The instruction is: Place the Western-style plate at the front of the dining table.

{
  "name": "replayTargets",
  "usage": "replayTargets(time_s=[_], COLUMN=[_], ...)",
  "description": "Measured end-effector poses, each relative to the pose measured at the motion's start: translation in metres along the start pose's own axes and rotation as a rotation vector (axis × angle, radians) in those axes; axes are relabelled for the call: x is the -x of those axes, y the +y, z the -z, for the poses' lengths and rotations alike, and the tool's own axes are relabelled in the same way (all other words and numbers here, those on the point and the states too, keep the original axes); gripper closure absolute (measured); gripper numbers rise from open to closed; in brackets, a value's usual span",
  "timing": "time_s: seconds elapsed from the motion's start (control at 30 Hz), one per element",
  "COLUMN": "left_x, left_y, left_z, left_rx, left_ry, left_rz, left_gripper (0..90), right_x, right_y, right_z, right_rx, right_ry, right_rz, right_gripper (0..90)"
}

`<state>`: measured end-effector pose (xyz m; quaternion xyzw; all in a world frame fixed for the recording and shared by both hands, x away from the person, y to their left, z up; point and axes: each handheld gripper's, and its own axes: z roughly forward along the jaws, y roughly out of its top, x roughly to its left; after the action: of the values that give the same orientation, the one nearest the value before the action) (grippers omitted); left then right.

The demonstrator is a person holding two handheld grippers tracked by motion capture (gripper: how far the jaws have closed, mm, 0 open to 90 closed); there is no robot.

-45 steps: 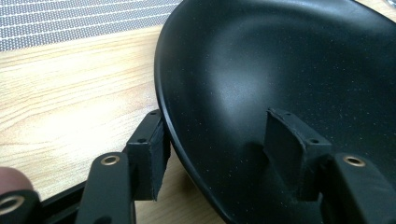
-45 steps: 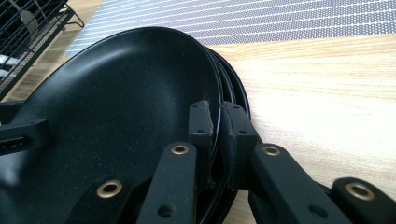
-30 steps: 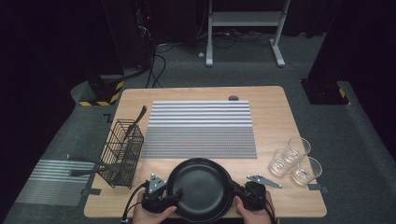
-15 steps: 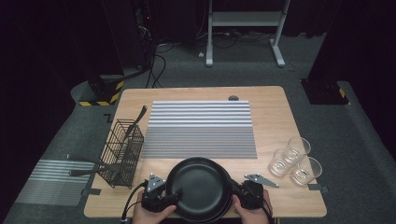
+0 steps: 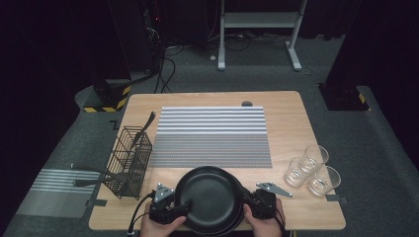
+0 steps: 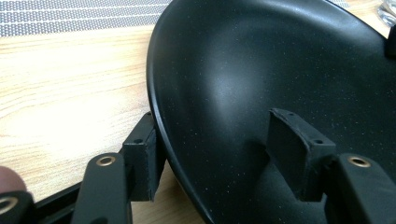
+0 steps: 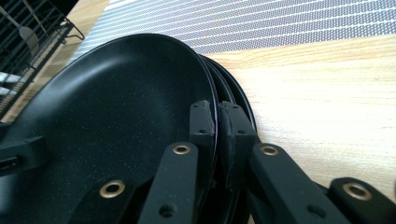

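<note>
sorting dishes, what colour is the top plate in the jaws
Black, faintly speckled plate; right gripper view shows it best.

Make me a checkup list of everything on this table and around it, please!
Surface: wooden table, striped mat in the middle.
Job's things: top plate of a black stack at the near edge.
Clutter: wire basket with utensils left; three glasses right.
Grippers: right gripper shut on the top plate's rim; left gripper open, fingers either side of the rim.
Cables: a cable trails from the left gripper; floor cables behind the table.
Surroundings: dark room, grey carpet, white stand, striped floor mat.
</note>
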<state>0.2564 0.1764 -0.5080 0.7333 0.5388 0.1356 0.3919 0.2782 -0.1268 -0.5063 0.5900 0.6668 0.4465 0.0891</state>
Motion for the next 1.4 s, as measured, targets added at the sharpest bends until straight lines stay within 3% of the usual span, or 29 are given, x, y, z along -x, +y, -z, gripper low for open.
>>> replayTargets(time_s=[0.1,0.3,0.47,0.57,0.77,0.93,1.13,1.33,1.4], left_x=[0.0,0.002,0.002,0.001,-0.002,-0.003,-0.008,-0.013,-0.016], left_y=[0.001,0.001,0.0,0.001,0.001,0.001,0.003,0.005,0.005], left_z=[0.0,0.001,0.004,0.004,0.005,0.007,0.012,0.017,0.018], left_rx=[0.001,0.006,-0.002,-0.005,-0.003,0.012,0.044,0.043,0.039], left_ry=[0.006,0.034,0.033,0.023,0.013,0.032,0.055,0.055,0.052], left_rz=[-0.005,-0.039,-0.051,-0.041,-0.015,-0.002,0.026,0.001,-0.001], left_gripper=[39.8,39.2,40.5,41.1,45.6,46.8,48.3,48.3,55.8], right_x=[0.003,0.003,0.003,0.002,0.002,-0.002,-0.008,-0.012,-0.011], right_y=[0.001,0.002,0.002,0.0,-0.002,-0.002,-0.004,-0.005,-0.007], right_z=[0.0,0.001,0.008,0.008,0.006,0.003,-0.004,-0.01,-0.012], right_rx=[-0.006,-0.029,-0.041,-0.067,-0.055,-0.023,-0.007,-0.025,-0.041], right_ry=[0.021,0.022,0.038,0.036,0.026,0.005,0.011,0.035,0.049], right_rz=[-0.02,0.0,0.004,0.005,-0.012,0.005,0.018,0.043,0.031], right_gripper=[84.6,83.6,81.0,80.8,82.9,84.3,84.0,79.8,77.4])
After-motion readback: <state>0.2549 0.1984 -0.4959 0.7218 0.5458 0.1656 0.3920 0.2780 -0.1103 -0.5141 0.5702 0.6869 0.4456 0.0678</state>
